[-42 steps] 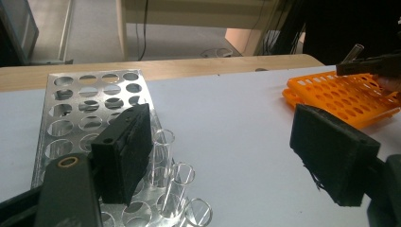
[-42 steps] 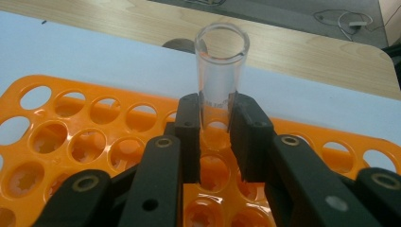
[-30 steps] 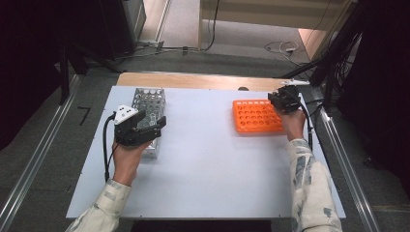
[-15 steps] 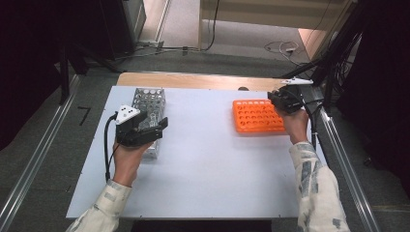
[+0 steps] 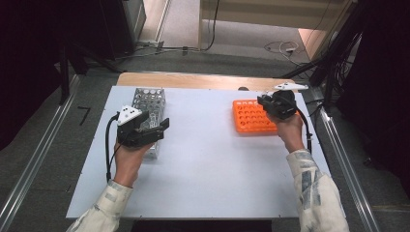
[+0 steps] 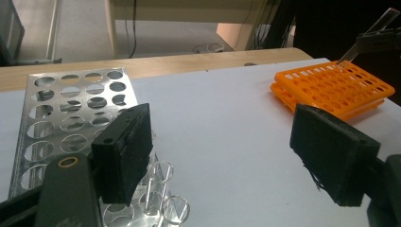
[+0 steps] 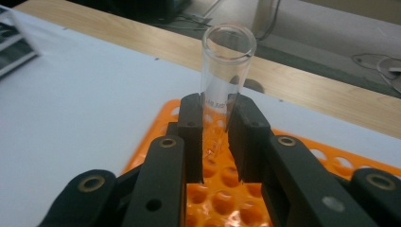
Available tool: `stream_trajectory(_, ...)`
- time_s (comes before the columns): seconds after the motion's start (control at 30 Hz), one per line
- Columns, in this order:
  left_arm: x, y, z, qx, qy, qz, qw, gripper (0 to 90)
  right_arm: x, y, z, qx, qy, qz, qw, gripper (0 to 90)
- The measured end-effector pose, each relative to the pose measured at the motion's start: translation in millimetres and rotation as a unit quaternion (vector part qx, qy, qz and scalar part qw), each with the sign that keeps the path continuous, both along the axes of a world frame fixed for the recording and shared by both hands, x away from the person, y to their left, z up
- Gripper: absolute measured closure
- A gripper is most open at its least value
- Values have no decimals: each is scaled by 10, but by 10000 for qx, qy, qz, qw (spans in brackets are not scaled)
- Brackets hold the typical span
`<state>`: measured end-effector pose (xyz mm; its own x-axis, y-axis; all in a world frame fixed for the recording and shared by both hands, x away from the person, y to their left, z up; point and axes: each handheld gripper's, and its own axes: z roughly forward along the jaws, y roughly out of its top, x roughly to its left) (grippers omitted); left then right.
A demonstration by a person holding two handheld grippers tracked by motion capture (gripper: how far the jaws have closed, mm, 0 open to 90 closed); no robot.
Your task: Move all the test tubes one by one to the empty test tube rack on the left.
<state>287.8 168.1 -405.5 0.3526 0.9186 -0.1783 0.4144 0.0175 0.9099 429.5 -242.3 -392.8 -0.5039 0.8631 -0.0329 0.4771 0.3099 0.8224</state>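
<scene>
Work in hand: moving clear glass test tubes from the perforated metal tube rack on my left to the orange plastic tube rack on my right, as I read it.
My right gripper: jaws clamped on one clear glass test tube, gripped low on its body, open mouth up and away from me.
Where that tube is: in the air over the orange rack, tilted, its bottom just above the holes; from the left gripper view it looks not yet seated in any hole.
My left gripper: jaws apart, nothing between them, hovering over the near end of the metal rack.
Metal rack: a few clear tubes stand in the holes nearest me; the rows farther off look empty.
Orange rack: every hole I can see looks empty, so no tube appears delivered so far.
Bench: white top, both racks well apart on it.
Progress: early, I judge; first tube near its slot.
Left to do: lower and release this tube, then bring over those in the metal rack.
</scene>
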Motion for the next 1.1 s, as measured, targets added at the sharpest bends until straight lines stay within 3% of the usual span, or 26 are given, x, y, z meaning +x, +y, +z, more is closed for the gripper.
stream_trajectory(0.2, -3, -41, -4, 31, 14, -70, 10000, 214, -194, 281, -8, -2, 108, 514, 9986, 736)
stream_trajectory(0.37, -11, -68, -7, 40, 9, -127, 9999, 218, -342, 545, -101, 6, 221, 903, 9957, 736)
stream_trajectory(0.67, -18, -132, -20, 82, 31, -264, 9996, 225, -565, 1048, -279, -89, 384, 1589, 9865, 736)
stream_trajectory(1.1, -31, -290, -67, 171, 115, -547, 9983, 244, -736, 1533, -394, -158, 550, 2115, 9757, 736)
